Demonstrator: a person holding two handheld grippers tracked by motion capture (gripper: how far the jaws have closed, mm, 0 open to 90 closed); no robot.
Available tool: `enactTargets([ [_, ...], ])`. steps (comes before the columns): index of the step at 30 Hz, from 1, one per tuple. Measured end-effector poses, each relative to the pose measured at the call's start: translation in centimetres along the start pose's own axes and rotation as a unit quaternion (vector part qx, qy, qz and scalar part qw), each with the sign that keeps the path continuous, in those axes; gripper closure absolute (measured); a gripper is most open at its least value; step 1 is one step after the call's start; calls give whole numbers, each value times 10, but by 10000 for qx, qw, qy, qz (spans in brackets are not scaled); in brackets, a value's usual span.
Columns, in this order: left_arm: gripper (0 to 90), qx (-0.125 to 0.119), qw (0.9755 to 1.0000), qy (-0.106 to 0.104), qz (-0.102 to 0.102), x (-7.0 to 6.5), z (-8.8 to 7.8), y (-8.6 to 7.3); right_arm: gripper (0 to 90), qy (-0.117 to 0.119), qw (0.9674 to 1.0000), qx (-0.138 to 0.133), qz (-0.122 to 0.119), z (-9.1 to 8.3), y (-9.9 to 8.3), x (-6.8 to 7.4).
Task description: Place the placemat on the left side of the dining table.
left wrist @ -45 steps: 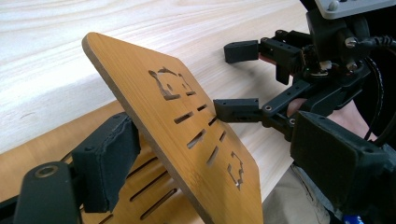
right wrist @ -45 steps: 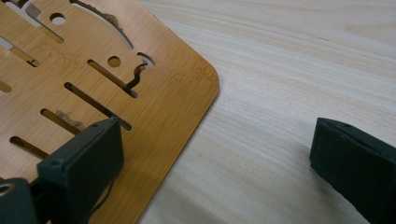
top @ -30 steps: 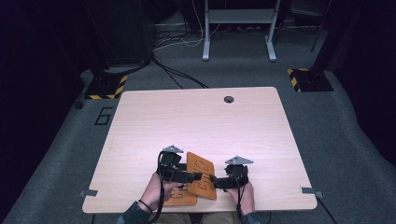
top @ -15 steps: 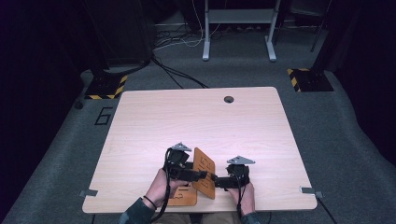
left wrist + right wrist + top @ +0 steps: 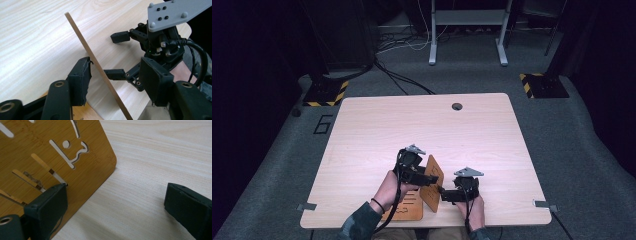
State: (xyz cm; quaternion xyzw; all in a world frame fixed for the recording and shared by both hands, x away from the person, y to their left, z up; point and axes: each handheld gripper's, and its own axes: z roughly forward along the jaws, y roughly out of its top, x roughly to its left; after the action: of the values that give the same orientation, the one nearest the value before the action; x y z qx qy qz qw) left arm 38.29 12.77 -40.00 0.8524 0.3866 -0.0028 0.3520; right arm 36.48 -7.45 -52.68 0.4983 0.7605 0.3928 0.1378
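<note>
High view: a thin bamboo panel (image 5: pixel 432 183) stands tilted on edge near the front edge of the bench (image 5: pixel 377 130), between the two hands. A second flat bamboo panel (image 5: pixel 406 210) lies on the bench just in front of and to the left of the standing one, touching its lower edge and partly under the person's left hand (image 5: pixel 389 187).

The left gripper (image 5: pixel 428 178) reaches the standing panel from its left side. In the left gripper view the panel (image 5: pixel 100 70) runs edge-on between the two black jaws; the left jaw's pad touches the panel's face, while the right jaw stands clear of it with a gap. The jaws have just been closing, with the panel between them, and they do not yet clamp it.

The right gripper (image 5: pixel 445 192) sits just right of the standing panel, low on the bench, held by the right hand (image 5: pixel 473 207). In the right gripper view its jaws are wide apart: one pad lies against the slotted face of the panel (image 5: pixel 57 157) near its rounded corner, and the other stands well away over bare bench wood (image 5: pixel 155 155). Nothing is pinched between them.

Cut-out slots and a small round hole show in the standing panel's face.
</note>
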Motion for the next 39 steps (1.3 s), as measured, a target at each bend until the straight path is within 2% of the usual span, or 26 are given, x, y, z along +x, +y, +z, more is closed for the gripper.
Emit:
enactTargets([
  [2, 475, 73, 9999, 58, 107, 0, 1, 4, 42, 1, 10000, -16, 23, 0, 0, 0],
  [3, 518, 114, 9998, 107, 129, -1, 2, 7, 42, 25, 10000, -11, 50, 0, 0, 0],
  [10, 587, 310, 9983, 267, 408, -6, 4, 19, 42, -32, 10000, -18, 71, 0, 0, 0],
  [11, 592, 434, 9967, 365, 584, -10, 6, 24, 42, -35, 10000, -33, 41, 0, 0, -1],
  [12, 603, 434, 9967, 365, 584, -10, 6, 24, 42, -35, 10000, -33, 41, 0, 0, -1],
  [16, 623, 783, 9921, 454, 864, -15, 14, 31, 40, -110, 9999, -38, 101, -1, -1, 0],
  [20, 657, 1066, 9874, 529, 1044, -18, 23, 34, 40, -207, 9997, -48, 103, -1, -1, -1],
  [22, 704, 1109, 9861, 572, 1101, -20, 26, 36, 40, -235, 9995, -62, 180, -1, -2, -1],
  [25, 721, 1144, 9857, 564, 1104, -20, 28, 37, 40, -276, 9994, -54, 179, -1, -1, 0],
  [27, 746, 1203, 9836, 614, 1196, -21, 30, 41, 38, -352, 9991, -50, 213, -1, -2, 1],
  [30, 792, 1197, 9834, 632, 1210, -22, 33, 44, 36, -444, 9988, -61, 212, -2, -2, 0],
  [31, 804, 1214, 9822, 679, 1265, -23, 35, 46, 36, -492, 9983, -59, 292, -4, -3, -1],
  [34, 834, 1240, 9808, 711, 1326, -22, 37, 49, 36, -539, 9978, -92, 377, -6, -4, -3],
  [36, 854, 1254, 9812, 657, 1314, -23, 39, 52, 36, -540, 9975, -121, 444, -8, -5, -6],
  [37, 860, 1294, 9804, 637, 1343, -24, 41, 55, 36, -572, 9971, -121, 486, -9, -6, -8],
  [39, 861, 1274, 9790, 723, 1416, -26, 43, 57, 36, -580, 9970, -129, 499, -10, -6, -10],
])
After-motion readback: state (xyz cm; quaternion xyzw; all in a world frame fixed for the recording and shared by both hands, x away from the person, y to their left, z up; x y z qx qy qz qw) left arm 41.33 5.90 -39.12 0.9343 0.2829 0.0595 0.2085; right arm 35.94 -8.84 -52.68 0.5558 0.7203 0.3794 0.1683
